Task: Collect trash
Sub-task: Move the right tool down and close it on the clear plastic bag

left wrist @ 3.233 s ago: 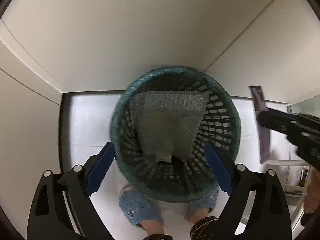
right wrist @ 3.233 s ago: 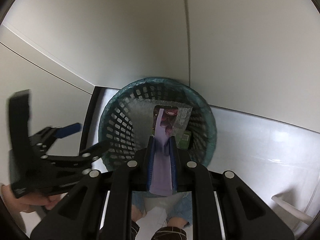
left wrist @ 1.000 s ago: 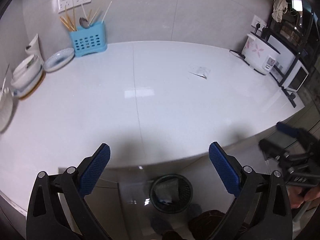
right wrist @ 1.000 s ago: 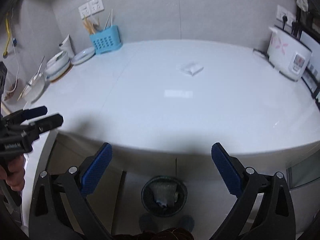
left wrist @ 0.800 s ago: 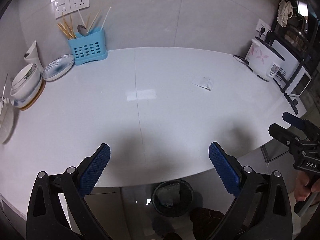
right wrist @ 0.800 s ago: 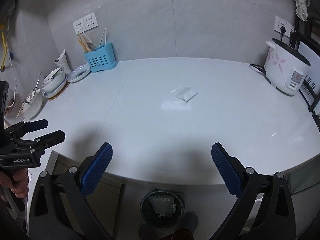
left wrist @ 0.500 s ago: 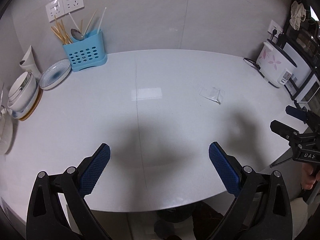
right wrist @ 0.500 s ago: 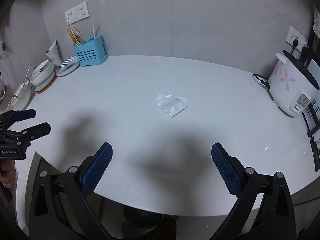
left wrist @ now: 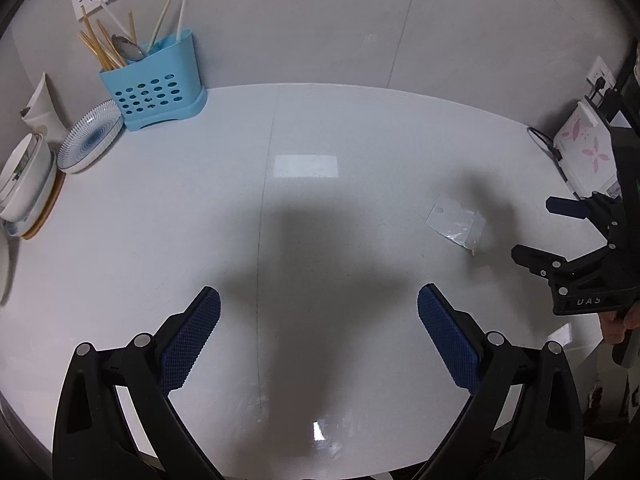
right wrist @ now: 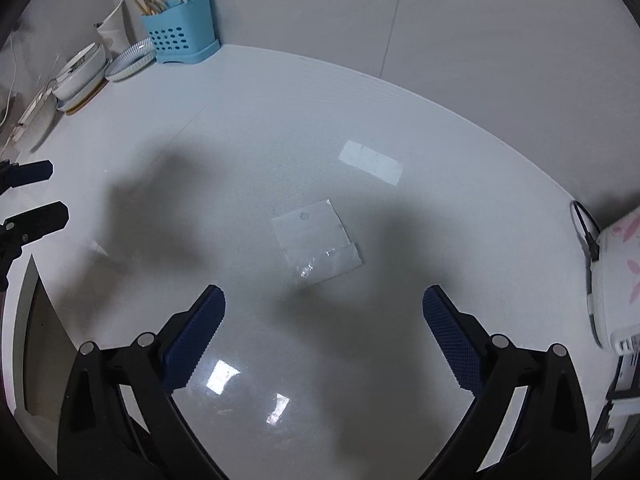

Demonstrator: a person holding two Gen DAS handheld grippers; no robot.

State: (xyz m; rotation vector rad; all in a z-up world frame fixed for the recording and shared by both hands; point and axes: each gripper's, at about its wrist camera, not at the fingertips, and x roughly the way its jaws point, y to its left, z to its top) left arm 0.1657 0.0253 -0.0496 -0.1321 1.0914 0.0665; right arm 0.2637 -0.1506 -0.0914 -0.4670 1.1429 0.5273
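Plastic bag (right wrist: 316, 242) lies flat on counter (right wrist: 248, 128), just ahead of wide-spread, empty right gripper (right wrist: 324, 320).

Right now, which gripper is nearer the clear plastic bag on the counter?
Right. The right gripper faces the clear plastic bag just ahead, jaws open; the left gripper sits off to the bag's left.
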